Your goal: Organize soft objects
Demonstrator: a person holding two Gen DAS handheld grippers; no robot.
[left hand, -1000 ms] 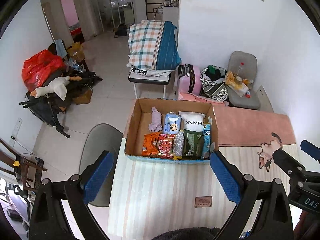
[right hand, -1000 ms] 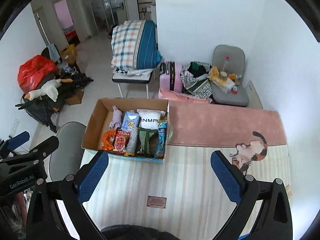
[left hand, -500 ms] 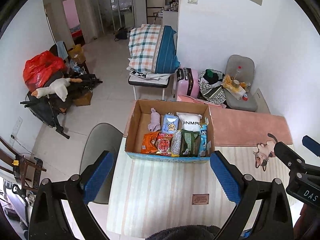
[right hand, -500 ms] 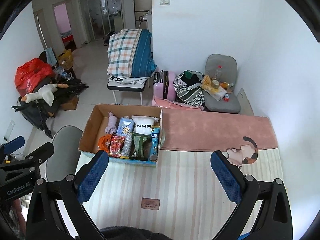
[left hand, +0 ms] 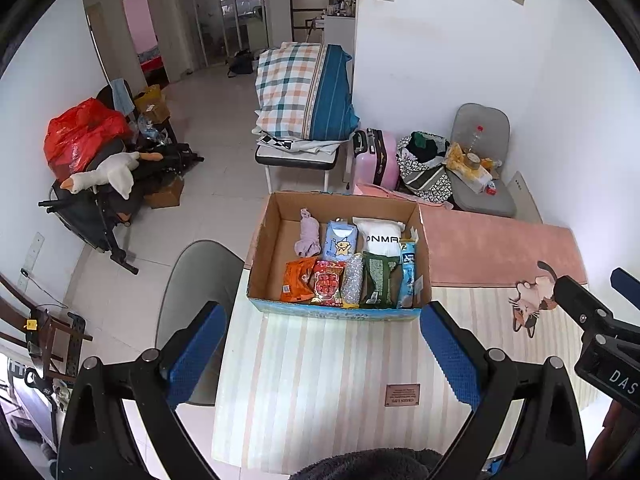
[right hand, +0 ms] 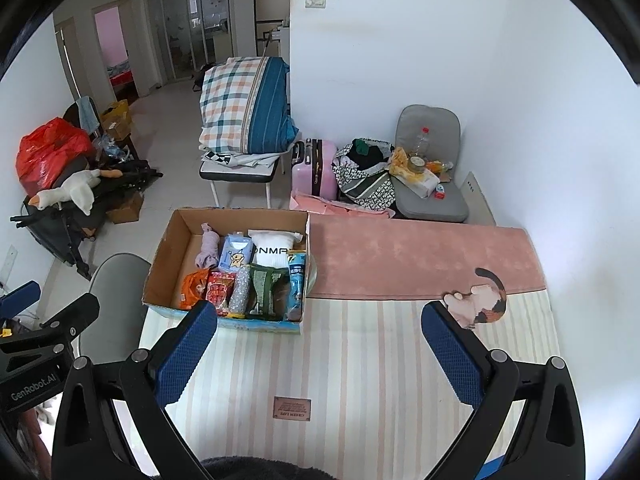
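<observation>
An open cardboard box [left hand: 267, 240] [right hand: 164, 254] stands at the far left of a striped table mat [left hand: 320, 364] [right hand: 360, 360]. It holds several soft packs side by side: a lilac cloth roll [left hand: 308, 234], a blue pouch [left hand: 340, 240], a white pillow pack [left hand: 380, 236], orange [left hand: 298, 280] and red [left hand: 328, 284] bags, a green pack [left hand: 376, 284]. My left gripper [left hand: 320, 354] and right gripper [right hand: 320, 350] both hang high above the mat, open and empty, well short of the box.
A flat cat-shaped mat [left hand: 534, 308] [right hand: 482, 298] lies at the table's right. A pink runner [right hand: 420, 258] covers the far side. A grey chair [left hand: 200, 280] stands left of the table. Beyond are a plaid bedding stack [left hand: 304, 92], a pink suitcase [left hand: 376, 162] and floor clutter.
Both grippers have risen and drawn back, so the box and table look smaller and lower in view. Both stay open and empty.
</observation>
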